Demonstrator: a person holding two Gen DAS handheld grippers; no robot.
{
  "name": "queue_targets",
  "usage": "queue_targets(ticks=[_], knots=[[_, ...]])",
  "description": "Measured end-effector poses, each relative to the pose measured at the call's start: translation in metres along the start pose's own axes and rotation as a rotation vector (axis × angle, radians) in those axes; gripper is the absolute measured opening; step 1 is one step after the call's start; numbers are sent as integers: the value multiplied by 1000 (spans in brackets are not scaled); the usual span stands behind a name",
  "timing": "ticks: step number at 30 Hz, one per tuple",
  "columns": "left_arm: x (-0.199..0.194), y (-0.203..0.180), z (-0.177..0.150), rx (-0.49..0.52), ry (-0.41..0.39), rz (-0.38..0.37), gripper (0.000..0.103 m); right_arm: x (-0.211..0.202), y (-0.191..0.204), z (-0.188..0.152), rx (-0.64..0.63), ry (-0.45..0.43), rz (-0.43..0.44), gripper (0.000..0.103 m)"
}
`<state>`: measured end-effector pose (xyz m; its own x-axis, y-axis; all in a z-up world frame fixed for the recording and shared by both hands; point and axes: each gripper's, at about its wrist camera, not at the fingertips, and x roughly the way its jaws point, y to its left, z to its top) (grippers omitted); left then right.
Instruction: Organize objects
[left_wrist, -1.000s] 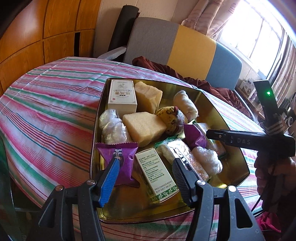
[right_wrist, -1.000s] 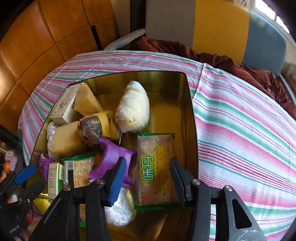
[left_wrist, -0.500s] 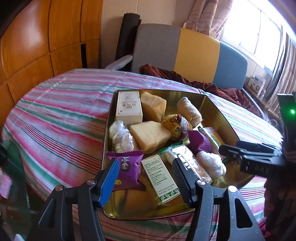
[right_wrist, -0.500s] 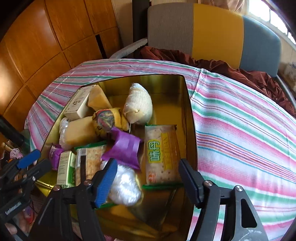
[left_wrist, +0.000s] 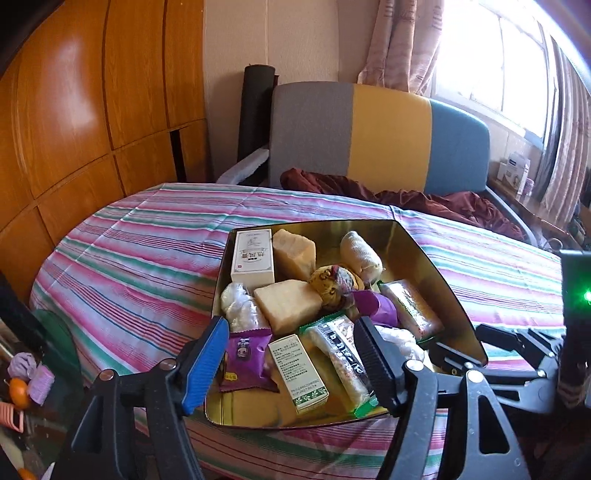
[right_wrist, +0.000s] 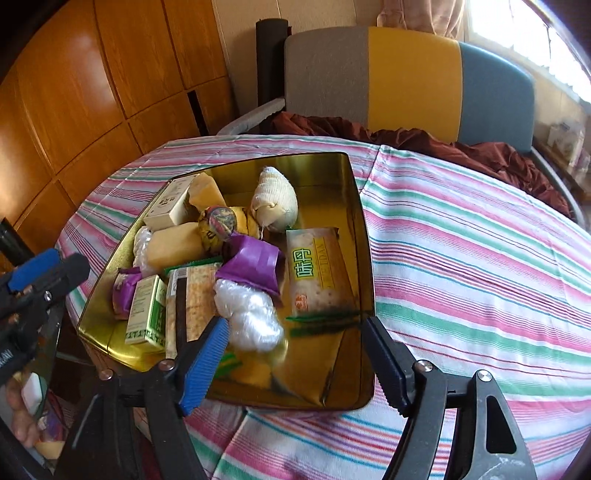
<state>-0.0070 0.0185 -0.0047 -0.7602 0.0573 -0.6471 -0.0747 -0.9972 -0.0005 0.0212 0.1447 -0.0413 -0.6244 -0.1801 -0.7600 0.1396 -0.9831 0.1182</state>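
Observation:
A gold tin tray (left_wrist: 455, 295) on the striped table holds several snacks and boxes. Among them are a white box (left_wrist: 253, 254), a yellow block (left_wrist: 288, 308), a purple packet (left_wrist: 245, 358), a green-and-white box (left_wrist: 297, 373) and a net-wrapped bundle (right_wrist: 275, 199). A yellow cracker packet (right_wrist: 319, 269) lies by the tray's right wall. My left gripper (left_wrist: 291, 332) hovers above the tray's near end, its jaws opening with nothing gripped. My right gripper (right_wrist: 295, 328) hangs over the tray's near right corner, jaws also opening and empty.
The striped tablecloth (right_wrist: 461, 258) stretches to the right of the tray. A grey, yellow and blue chair (left_wrist: 369, 136) with a dark red cloth (left_wrist: 424, 199) stands behind the table. Wooden panels (left_wrist: 74, 110) line the left. Small items lie low on the left (left_wrist: 26, 380).
Both grippers have drawn back and up from the tray. The right jaws widened off the yellow cracker packet, which stays in the tray. The left jaws also widened.

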Motion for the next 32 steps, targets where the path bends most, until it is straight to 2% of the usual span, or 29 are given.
queue_targets(ticks=[3,5,9,22,29,32], knots=[[-4,-4,0,18,-25,51,71,-9,-2,-4,3,-36,-21,76],[-5,-5,-1,21,-28,57,71,-16,-3,-5,5,-60,-32,76],[-5,-7,-4,20,-18,38,71,-23,-4,-6,14,-85,-36,77],[1,-6,-10,3,38,-21,71,-22,2,-8,-3,-80,-39,80],[-4,-4,-10,5,-11,-10,70,-20,5,-9,-9,-73,-42,80],[-2,-4,-9,13,-1,-12,70,-23,2,-8,-5,-88,-48,80]])
